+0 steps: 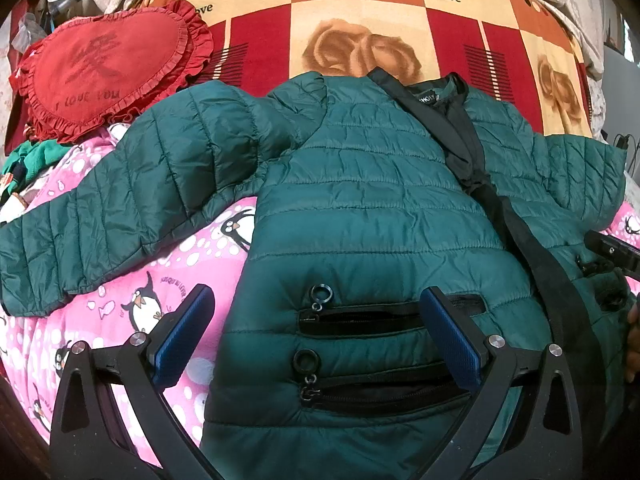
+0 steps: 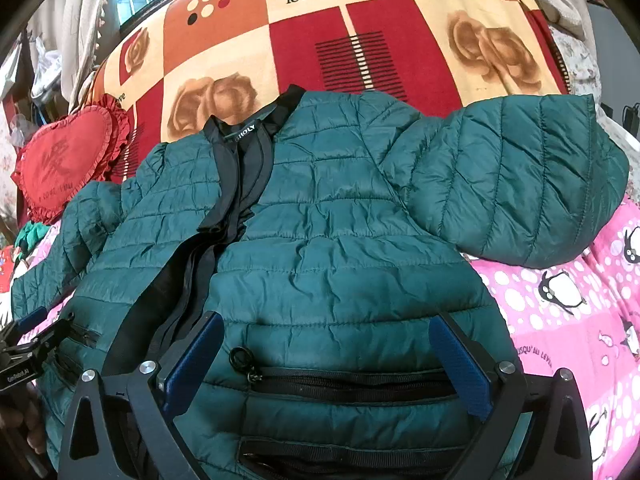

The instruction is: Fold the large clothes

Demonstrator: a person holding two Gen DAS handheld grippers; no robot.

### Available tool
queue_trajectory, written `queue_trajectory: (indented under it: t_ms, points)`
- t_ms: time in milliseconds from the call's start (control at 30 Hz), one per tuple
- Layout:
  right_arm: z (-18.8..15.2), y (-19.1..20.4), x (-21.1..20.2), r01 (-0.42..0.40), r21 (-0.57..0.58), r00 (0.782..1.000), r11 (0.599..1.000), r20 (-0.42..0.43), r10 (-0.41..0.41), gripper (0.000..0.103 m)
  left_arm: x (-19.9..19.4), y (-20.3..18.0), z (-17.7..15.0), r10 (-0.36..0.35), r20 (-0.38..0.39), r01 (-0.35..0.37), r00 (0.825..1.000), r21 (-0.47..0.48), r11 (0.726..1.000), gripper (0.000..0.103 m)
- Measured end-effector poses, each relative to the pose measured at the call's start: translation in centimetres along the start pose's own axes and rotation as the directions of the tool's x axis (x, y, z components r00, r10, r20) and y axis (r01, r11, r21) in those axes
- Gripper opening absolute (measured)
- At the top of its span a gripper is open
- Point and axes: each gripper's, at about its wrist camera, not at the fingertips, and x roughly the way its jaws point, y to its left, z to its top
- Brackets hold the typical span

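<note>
A quilted, glossy teal puffer jacket lies flat mid-frame across a pink penguin-print blanket. The left gripper and right gripper hover at lower frame, ribbed blue pads spread apart, empty.

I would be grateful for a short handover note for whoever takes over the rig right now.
Left tool: open, empty, poised over the left-side pockets near the hem.
Right tool: open, empty, over the right-side pocket zip.
The green puffer jacket lies front up and unzipped on the pink penguin sheet, collar toward the rose blanket.
The left sleeve is spread out; the right sleeve is bent.
Done: laid flat.
Left: all folds.
</note>
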Motion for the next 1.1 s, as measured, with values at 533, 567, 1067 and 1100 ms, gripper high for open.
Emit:
queue_trajectory:
  t_ms: [533, 567, 1067, 1100]
  points:
    - [0.0, 0.27, 0.04, 0.005, -0.024, 1.0, 1.0, 0.003, -0.005, 0.102, 0.23, 0.04, 0.09, 0.011, -0.004, -0.011, 1.0, -0.005, 1.0, 0.103]
    - [-0.02, 0.29, 0.06, 0.005, -0.025, 1.0, 1.0, 0.004, -0.005, 0.102, 0.22, 0.11, 0.08, 0.011, -0.004, -0.011, 1.0, -0.006, 1.0, 0.103]
    - [-0.46, 0.62, -0.24, 0.011, -0.038, 1.0, 0.999, 0.012, -0.011, 0.102, 0.07, 0.42, 0.01, 0.014, 0.002, -0.014, 1.0, -0.008, 1.0, 0.103]
    - [-0.54, 0.63, -0.39, 0.014, -0.038, 1.0, 0.999, 0.014, -0.013, 0.102, -0.03, 0.5, 0.03, 0.016, 0.003, -0.016, 1.0, -0.009, 1.0, 0.102]
